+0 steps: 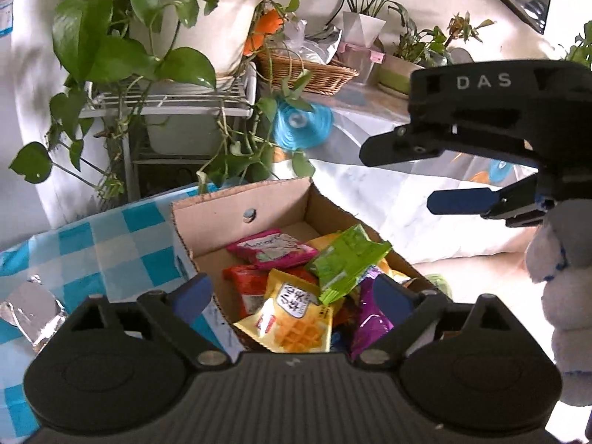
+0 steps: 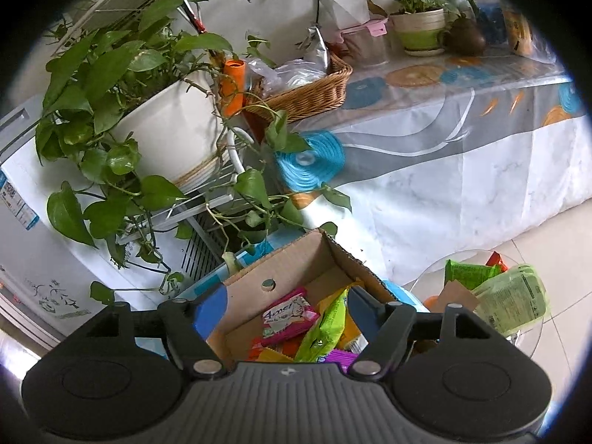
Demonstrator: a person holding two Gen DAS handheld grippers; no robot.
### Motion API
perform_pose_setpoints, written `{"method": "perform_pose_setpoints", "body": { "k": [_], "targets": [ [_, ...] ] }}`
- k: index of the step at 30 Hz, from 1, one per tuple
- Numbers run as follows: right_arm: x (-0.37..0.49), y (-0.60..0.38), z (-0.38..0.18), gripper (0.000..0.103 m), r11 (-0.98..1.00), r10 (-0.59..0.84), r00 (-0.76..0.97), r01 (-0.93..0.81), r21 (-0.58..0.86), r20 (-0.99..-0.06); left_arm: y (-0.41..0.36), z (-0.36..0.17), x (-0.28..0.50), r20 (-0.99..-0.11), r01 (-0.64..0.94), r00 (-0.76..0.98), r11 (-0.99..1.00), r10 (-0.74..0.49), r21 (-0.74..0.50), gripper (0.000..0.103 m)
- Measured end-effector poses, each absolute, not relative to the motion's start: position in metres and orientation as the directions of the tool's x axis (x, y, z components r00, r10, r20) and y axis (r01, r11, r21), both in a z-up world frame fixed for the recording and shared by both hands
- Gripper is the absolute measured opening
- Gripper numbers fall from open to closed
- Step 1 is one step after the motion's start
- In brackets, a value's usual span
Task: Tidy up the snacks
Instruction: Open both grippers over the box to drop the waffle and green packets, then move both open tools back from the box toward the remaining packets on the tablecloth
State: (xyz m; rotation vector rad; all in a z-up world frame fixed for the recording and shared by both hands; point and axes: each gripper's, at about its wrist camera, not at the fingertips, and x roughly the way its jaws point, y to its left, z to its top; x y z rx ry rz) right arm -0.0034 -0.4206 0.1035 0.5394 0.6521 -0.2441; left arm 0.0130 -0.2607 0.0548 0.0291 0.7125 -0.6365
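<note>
An open cardboard box (image 1: 236,218) (image 2: 296,262) on a blue checked cloth holds several snack packets: a pink one (image 1: 273,249) (image 2: 288,314), a green one (image 1: 346,261) (image 2: 327,323), a yellow waffle one (image 1: 292,322), a red one (image 1: 246,288) and a purple one (image 1: 368,314). My left gripper (image 1: 292,296) is open and empty above the box's near end. My right gripper (image 2: 286,305) is open and empty above the box; it also shows in the left wrist view (image 1: 407,174) at the right, above the box.
A silver foil wrapper (image 1: 29,310) lies on the checked cloth (image 1: 111,244) at left. A glass side table (image 2: 436,277) at right carries green and red packets (image 2: 470,275) and a green tub (image 2: 512,298). Potted plants (image 2: 159,122), a wire rack and a wicker basket (image 2: 310,88) stand behind.
</note>
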Motion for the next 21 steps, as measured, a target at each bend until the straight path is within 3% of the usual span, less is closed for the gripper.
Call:
{"method": "perform_pose_setpoints", "body": {
  "k": [21],
  "targets": [
    [0.02,-0.385,0.105,0.08,0.889,0.034,0.777,0.264,0.374,-0.628,-0.174,0.063,0.043,-0.647,0.483,0.637,0.871,-0.419,-0.088,0.094]
  ]
}}
